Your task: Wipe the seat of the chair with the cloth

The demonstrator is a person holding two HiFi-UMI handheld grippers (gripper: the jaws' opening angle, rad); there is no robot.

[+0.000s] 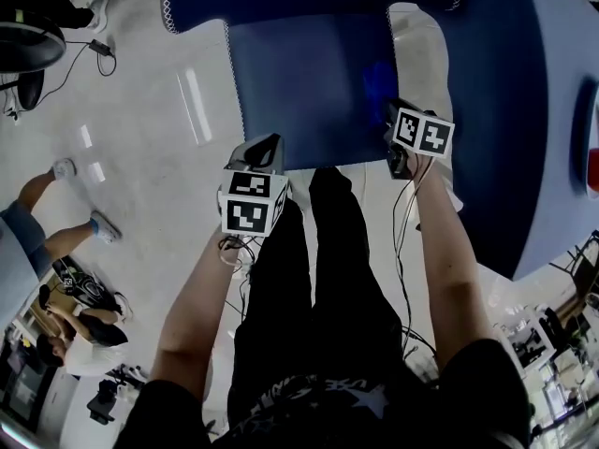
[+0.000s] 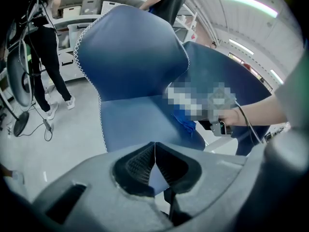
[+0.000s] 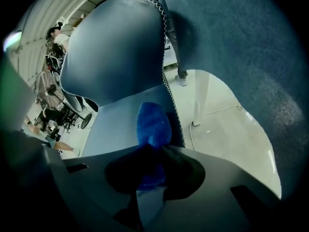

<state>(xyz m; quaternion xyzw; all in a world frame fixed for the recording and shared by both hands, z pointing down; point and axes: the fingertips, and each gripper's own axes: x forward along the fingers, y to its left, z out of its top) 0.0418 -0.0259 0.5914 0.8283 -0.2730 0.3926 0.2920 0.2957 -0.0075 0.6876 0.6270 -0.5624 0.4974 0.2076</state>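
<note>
The blue chair seat (image 1: 304, 87) lies ahead of me, its backrest (image 2: 130, 57) upright behind it. My right gripper (image 1: 393, 112) is over the seat's right front part, shut on a bright blue cloth (image 1: 378, 80). In the right gripper view the cloth (image 3: 153, 123) sticks out of the right gripper (image 3: 154, 150) over the seat (image 3: 113, 129). My left gripper (image 1: 266, 144) hovers at the seat's front left edge, shut and empty. The left gripper view shows the left gripper (image 2: 154, 151) closed tight, with the cloth (image 2: 186, 121) on the seat (image 2: 137, 122) beyond it.
A large blue tabletop (image 1: 524, 110) stands close on the right, with a strip of pale floor (image 3: 227, 124) and a thin post between it and the chair. My legs (image 1: 318, 279) are just before the seat. A fan (image 1: 26, 40), cables and another person (image 1: 51, 218) are at left.
</note>
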